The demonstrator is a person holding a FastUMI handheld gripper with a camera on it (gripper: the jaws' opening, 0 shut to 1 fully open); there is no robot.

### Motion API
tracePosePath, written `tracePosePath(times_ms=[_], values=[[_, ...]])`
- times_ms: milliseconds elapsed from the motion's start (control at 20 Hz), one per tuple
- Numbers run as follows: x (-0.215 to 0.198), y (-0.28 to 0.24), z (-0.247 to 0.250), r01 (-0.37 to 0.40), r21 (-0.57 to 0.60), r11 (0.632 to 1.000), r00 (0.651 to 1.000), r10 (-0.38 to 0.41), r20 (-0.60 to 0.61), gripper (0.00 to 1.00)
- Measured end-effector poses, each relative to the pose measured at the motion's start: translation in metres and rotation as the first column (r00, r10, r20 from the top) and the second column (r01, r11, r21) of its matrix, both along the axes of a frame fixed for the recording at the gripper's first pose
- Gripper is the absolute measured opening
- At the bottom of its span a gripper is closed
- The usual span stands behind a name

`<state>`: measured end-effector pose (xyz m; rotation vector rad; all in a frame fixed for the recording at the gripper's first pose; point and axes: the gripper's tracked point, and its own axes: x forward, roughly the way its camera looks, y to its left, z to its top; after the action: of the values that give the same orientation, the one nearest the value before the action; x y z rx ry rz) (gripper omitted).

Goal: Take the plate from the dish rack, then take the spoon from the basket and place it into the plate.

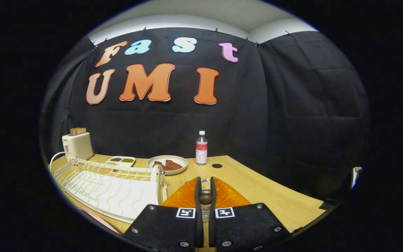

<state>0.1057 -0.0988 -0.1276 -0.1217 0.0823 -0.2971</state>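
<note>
With our two fingers pressed nearly together, our gripper (205,190) pinches what looks like the dark rounded end of a metal spoon (205,198), its handle running down between the fingers. Just beneath and ahead of the fingertips lies an orange translucent ribbed plate (233,197), flat on the pale wooden table (275,196), so we judge the plate step done and the spoon step near its close. Beside the plate stands the white wire dish rack (110,187), its slots bare. We cannot make out a basket. Beyond sit a shallow cream bowl with reddish food (167,164), a small white divided dish (120,161), a white toaster holding bread (78,145) and a clear bottle with a red label (201,148). Next we would lower the spoon onto the plate, then part the fingers gently so it settles without sliding off
</note>
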Motion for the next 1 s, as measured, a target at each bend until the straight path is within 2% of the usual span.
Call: tracePosePath(times_ms=[250, 700, 1000], values=[[-0.027, 0.022, 0.023, -0.042, -0.007, 0.999, 0.999, 0.042, 0.022, 0.06], [-0.092, 0.094, 0.035, -0.176, 0.003, 0.984, 0.984, 0.176, 0.018, 0.06], [-0.128, 0.145, 0.020, -0.264, 0.042, 0.964, 0.965, 0.264, 0.001, 0.06]])
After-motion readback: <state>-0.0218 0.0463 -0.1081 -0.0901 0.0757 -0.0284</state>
